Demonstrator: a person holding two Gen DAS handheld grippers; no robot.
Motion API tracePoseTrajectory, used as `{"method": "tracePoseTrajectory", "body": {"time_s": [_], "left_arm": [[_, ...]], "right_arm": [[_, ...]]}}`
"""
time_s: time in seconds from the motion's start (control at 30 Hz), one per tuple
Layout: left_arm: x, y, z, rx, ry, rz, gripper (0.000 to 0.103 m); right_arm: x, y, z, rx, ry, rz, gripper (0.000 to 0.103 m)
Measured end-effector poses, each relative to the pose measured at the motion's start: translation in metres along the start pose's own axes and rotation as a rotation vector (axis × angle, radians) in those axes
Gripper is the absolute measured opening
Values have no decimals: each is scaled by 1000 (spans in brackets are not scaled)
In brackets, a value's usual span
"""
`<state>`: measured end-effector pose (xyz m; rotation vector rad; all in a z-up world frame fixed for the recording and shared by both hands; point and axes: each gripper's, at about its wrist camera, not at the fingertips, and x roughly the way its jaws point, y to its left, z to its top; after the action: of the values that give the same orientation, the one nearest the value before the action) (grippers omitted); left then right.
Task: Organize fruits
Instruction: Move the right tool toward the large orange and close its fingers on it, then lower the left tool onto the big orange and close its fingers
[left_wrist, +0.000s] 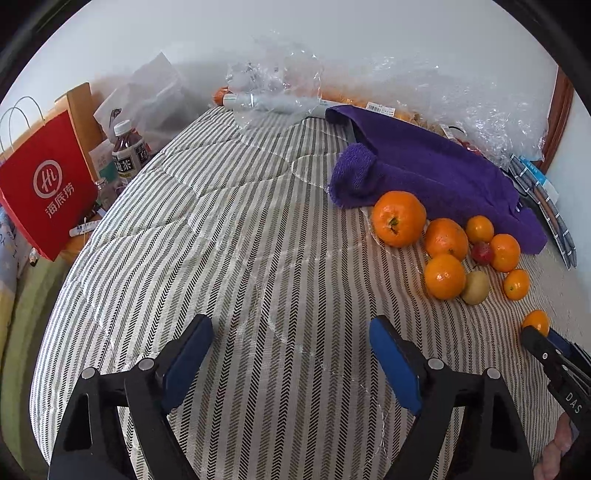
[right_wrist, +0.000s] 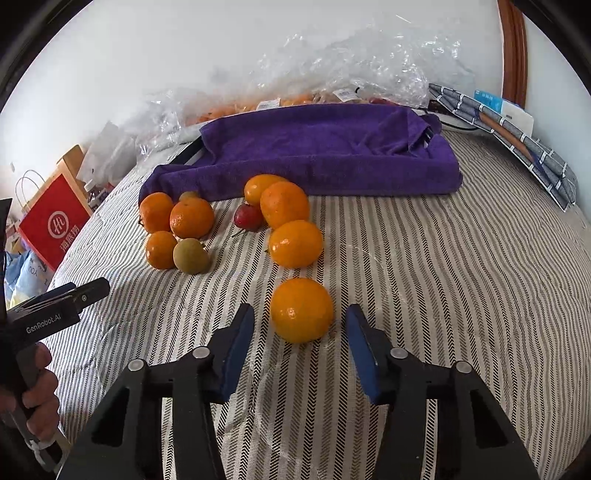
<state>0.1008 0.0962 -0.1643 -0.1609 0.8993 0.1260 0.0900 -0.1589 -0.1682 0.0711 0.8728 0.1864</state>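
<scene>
Several oranges lie on a striped cloth (right_wrist: 424, 277) in front of a purple towel (right_wrist: 325, 147). One orange (right_wrist: 301, 310) sits alone, just ahead of and between the fingers of my open right gripper (right_wrist: 300, 325), untouched. A further orange (right_wrist: 295, 243), a small red fruit (right_wrist: 248, 217) and a green-brown kiwi (right_wrist: 191, 256) lie beyond it. My left gripper (left_wrist: 291, 332) is open and empty over bare cloth, left of the fruit cluster (left_wrist: 445, 254). The lone orange (left_wrist: 536, 322) shows at the right edge of the left wrist view.
A red paper bag (left_wrist: 48, 184) and a drink bottle (left_wrist: 127, 147) stand off the left edge. Crinkled clear plastic bags (right_wrist: 351, 70) with more fruit lie behind the towel. Grey folded items (right_wrist: 517, 140) lie at the far right.
</scene>
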Motion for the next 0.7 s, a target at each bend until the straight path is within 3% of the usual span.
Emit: {"method": "tracePoseTrajectory", "body": {"time_s": [0.03, 0.2, 0.37, 0.5, 0.7], "left_arm": [[0, -1, 0, -4, -6, 3, 85], [3, -9, -1, 46, -2, 27, 87], [3, -11, 5, 50, -15, -69, 87], [16, -26, 18, 108, -18, -52, 87], [33, -45, 37, 176, -8, -107, 86]], "right_arm": [[1, 0, 0, -7, 2, -8, 34], [0, -3, 1, -18, 7, 3, 34], [-5, -15, 5, -22, -25, -42, 34], [-2, -32, 12, -19, -23, -80, 34], [4, -52, 17, -18, -24, -92, 34]]}}
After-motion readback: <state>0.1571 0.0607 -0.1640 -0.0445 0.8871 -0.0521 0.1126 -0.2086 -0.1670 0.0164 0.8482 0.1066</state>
